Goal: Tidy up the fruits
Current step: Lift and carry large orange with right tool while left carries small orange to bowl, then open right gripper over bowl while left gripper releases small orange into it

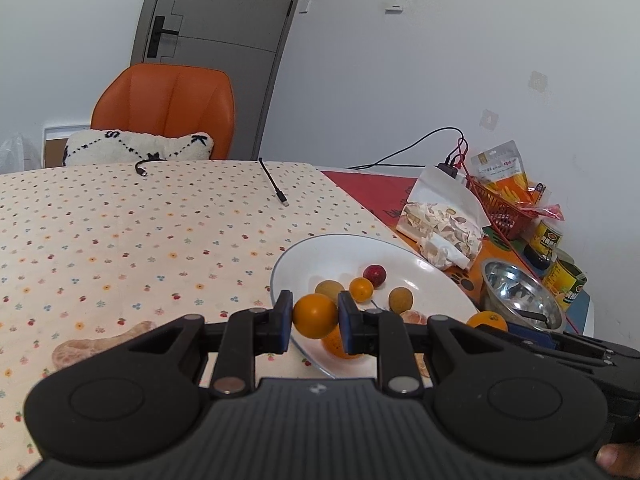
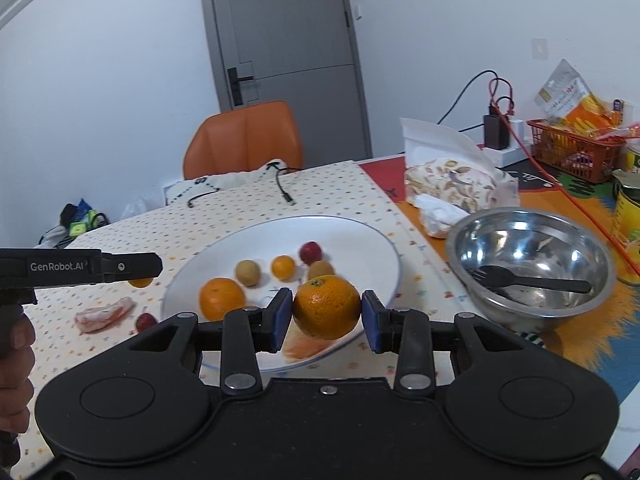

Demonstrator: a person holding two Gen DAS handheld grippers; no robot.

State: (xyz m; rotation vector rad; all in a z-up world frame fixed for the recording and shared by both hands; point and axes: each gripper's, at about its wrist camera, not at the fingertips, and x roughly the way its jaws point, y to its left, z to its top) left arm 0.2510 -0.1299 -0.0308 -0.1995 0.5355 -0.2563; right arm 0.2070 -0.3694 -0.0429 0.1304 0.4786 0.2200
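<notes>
Left gripper (image 1: 315, 316) pinches a small orange (image 1: 315, 315) above the white plate's (image 1: 320, 254) near rim. Right gripper (image 2: 326, 315) clamps a larger mandarin (image 2: 326, 306) over the same plate, beside a steel bowl (image 2: 530, 264).

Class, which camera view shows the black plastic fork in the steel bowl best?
The right wrist view: the fork lies in full sight inside the steel bowl, tines and handle both clear. The left wrist view shows only a dark sliver of its handle at the bowl's near rim.
</notes>
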